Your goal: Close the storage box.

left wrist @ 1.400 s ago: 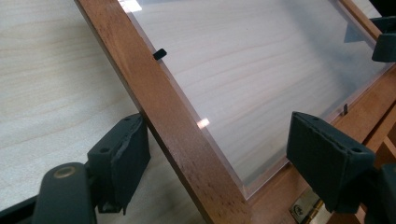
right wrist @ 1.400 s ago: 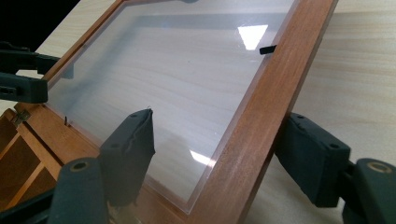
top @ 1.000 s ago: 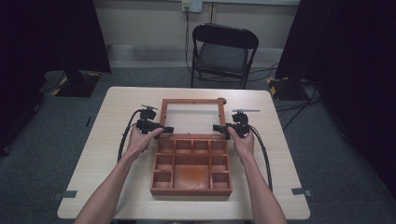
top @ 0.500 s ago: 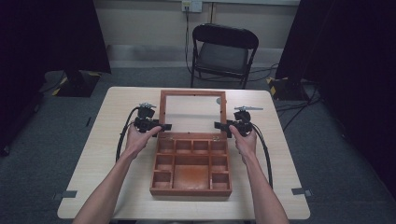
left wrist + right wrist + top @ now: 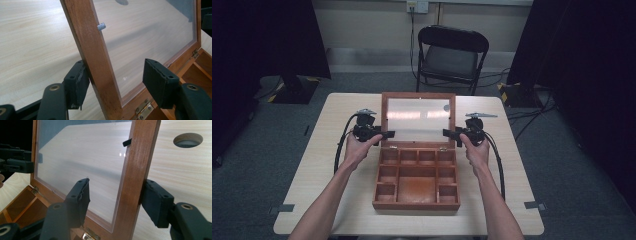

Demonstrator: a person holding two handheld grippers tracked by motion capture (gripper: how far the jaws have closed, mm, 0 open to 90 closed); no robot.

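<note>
Raised since the earlier frame, the glass lid (image 5: 418, 119) of the wooden box (image 5: 417, 200) now stands steeper, nearly upright at the back of the table (image 5: 302, 180). From above, the left gripper (image 5: 388, 134) and right gripper (image 5: 447, 133) flank the lid's side rails. Both have just been closing.

The left gripper view adds detail: one pad (image 5: 76, 86) touches the outer face of the left rail, the other pad stands off the glass, so the frame is straddled, not clamped. The right gripper view shows likewise: the outer pad (image 5: 153, 203) against the right rail, the inner one apparently clear, though the angle is poor.

The box sits mid-table, its compartments (image 5: 417, 187) holding nothing visible.
</note>
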